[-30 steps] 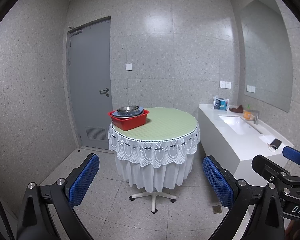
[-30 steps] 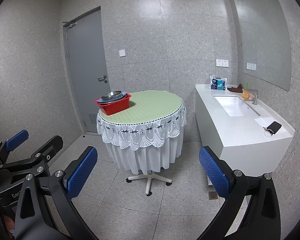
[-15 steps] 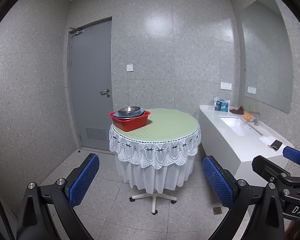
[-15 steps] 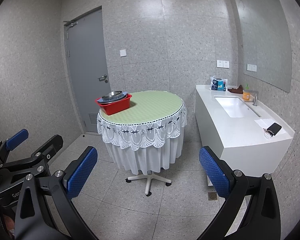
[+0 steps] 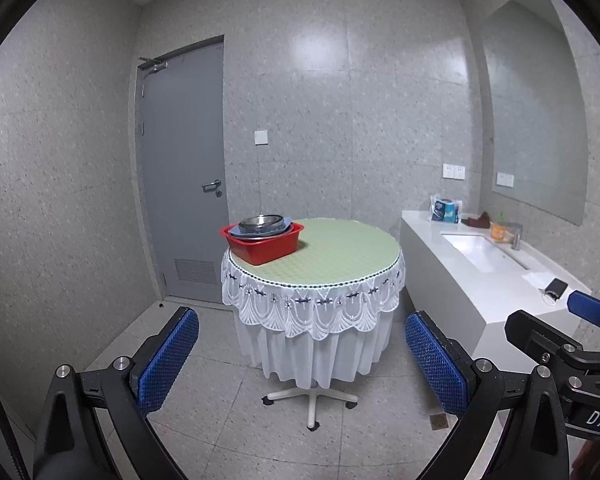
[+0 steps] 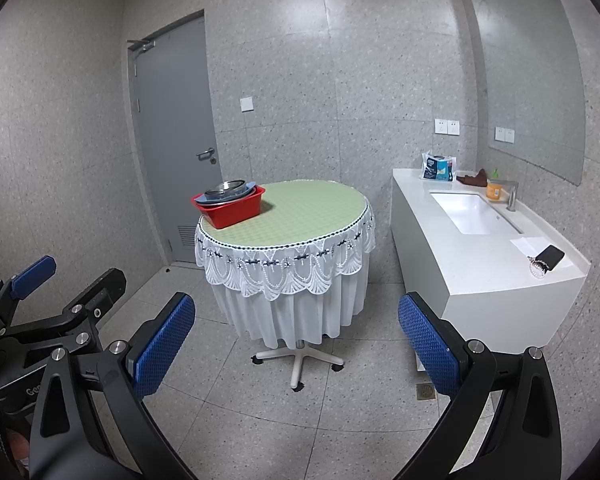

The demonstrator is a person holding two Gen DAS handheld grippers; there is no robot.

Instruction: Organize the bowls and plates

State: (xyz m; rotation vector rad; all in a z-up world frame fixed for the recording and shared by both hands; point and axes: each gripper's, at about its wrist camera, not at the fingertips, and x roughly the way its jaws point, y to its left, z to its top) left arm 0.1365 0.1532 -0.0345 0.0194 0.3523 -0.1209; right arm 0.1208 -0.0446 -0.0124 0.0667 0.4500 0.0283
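Your left gripper (image 5: 302,350) and right gripper (image 6: 296,334), both spread empty, sit well short of the red basin (image 5: 263,242) holding steel bowls (image 5: 261,223) on the round table (image 5: 332,256).

Grey door (image 5: 182,176), shut, in back wall w/ light switch (image 5: 261,137) beside it. White counter (image 6: 488,256) along right wall w/ sink (image 6: 470,210), faucet (image 6: 512,196), orange bottle (image 6: 493,189), blue packet (image 6: 438,168); dark phone (image 6: 552,257) near front end. Mirror (image 5: 536,120) above counter.
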